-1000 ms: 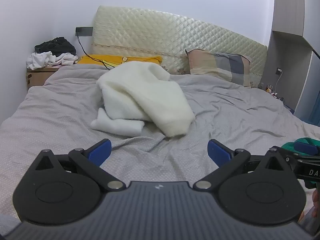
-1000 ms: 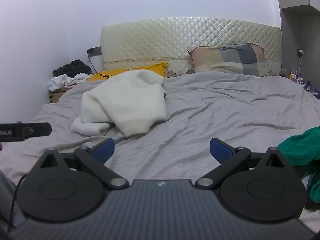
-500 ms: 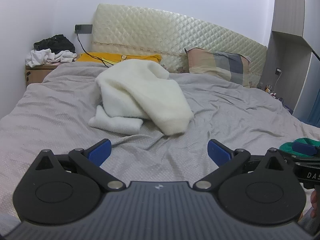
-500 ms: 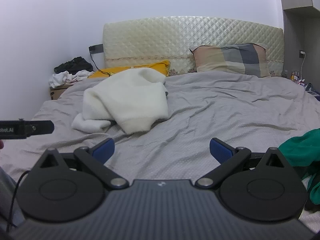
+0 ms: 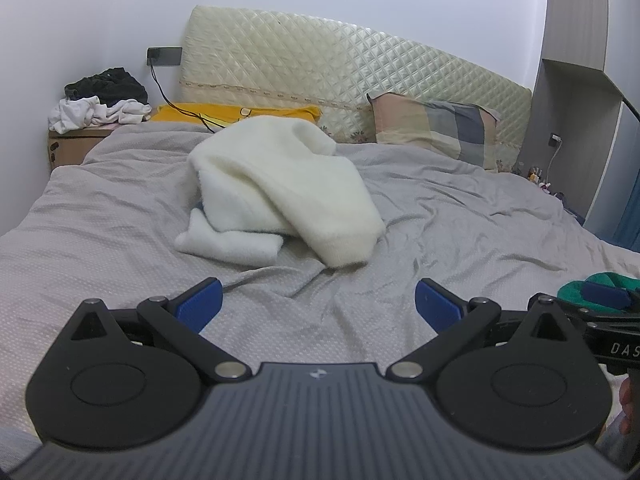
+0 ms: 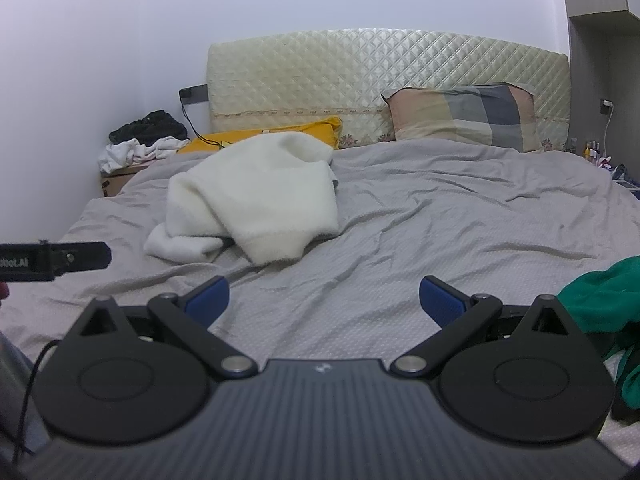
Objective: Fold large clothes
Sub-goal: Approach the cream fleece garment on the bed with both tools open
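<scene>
A pile of black and white clothes [image 5: 100, 100] sits on a brown box [image 5: 68, 146] at the far left. The fluffy white garment [image 5: 280, 192] lies bunched up on the gray bed [image 5: 460, 224], nearer the left side. The left hand-held gripper [image 5: 318, 300] is wide open and holds nothing. The right hand-held gripper [image 6: 324, 298] is wide open too. A green cloth [image 6: 600, 300] lies at the right edge.

Grey bed [image 5: 460, 240], white fleece garment [image 5: 280, 184] atop
</scene>
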`<state>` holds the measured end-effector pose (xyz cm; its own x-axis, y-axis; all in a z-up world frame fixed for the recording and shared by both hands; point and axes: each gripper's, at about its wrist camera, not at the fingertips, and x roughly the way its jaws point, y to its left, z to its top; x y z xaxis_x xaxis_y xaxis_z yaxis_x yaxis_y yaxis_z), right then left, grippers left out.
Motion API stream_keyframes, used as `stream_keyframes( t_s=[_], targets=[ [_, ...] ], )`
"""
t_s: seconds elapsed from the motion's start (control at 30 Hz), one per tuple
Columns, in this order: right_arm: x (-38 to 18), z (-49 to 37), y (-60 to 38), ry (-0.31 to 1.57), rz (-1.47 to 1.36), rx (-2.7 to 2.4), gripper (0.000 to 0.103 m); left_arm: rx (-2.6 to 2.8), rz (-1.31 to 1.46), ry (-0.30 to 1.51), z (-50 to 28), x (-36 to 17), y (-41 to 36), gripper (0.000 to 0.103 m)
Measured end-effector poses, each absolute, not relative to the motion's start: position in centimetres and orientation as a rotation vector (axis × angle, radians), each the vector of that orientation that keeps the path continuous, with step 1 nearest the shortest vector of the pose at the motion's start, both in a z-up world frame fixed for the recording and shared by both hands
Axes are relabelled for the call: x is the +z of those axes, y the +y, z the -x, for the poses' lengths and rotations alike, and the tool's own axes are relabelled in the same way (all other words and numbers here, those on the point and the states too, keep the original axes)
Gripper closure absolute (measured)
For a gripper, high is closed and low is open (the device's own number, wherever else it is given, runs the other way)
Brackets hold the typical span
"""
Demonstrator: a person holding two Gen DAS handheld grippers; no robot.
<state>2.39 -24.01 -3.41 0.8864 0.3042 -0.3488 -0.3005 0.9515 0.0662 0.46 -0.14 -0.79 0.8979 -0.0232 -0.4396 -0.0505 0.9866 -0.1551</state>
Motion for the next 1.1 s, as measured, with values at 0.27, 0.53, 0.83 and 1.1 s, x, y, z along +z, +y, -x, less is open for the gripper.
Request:
stream_keyframes(
  t_s=[0.27, 0.53, 0.83, 1.1],
  targets=[
    [-3.48, -2.59, -23.86, 0.372, -0.007, 0.322, 0.000, 0.009, 0.165, 0.456, -0.60, -0.95, -0.16, 0.000],
    [-3.30, -2.76, -23.62, 0.370, 0.003, 0.323, 0.000, 0.006, 0.159, 0.452, -0.66, -1.04, -0.30, 0.000],
    [-3.16, -2.66, -23.68, 0.364, -0.005, 0.331, 0.000, -0.004, 0.142, 0.449, -0.41, -0.99, -0.53, 0.000],
    [-2.89, -2.39, -24.05, 0.350, -0.025, 0.294, 0.000, 0.002, 0.125, 0.426, 0.25, -0.78, -0.81, 0.000]
  ],
)
